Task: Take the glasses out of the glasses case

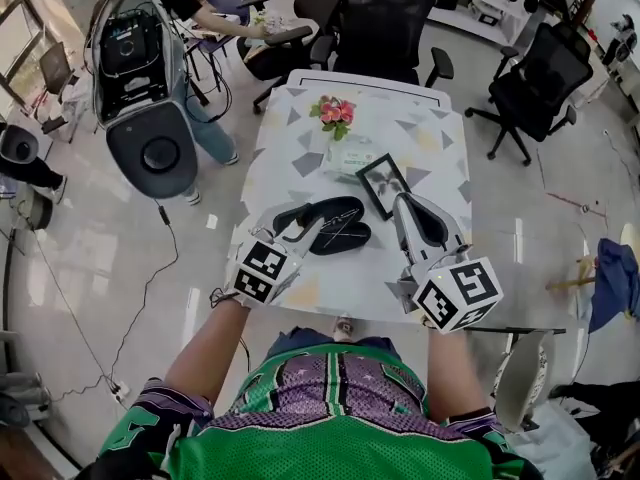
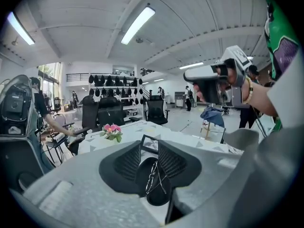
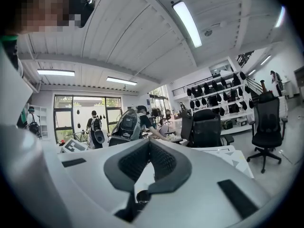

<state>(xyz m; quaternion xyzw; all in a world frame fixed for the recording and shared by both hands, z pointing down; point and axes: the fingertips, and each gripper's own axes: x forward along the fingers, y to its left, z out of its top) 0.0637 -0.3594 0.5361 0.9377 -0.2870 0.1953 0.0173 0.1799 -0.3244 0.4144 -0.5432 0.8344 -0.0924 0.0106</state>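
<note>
I'm at the reach-in step: my left claw [image 2: 149,150], spread open, hovers over the glasses [image 2: 155,177] lying in the open black glasses case [image 1: 335,209] on the counter [image 1: 420,148], my right claw [image 3: 149,145] is clenched empty nearby, and next I'd judge a gentle pinch on the frame.

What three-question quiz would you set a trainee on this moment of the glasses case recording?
1. True or false: the glasses lie inside the open glasses case.
2. Which gripper's tongs stand apart?
3. Fill in: on the table, beyond the picture frame, stands a bunch of ____.

Key:
1. True.
2. The left gripper; the right gripper has its tongs together, on nothing.
3. Flowers.
</note>
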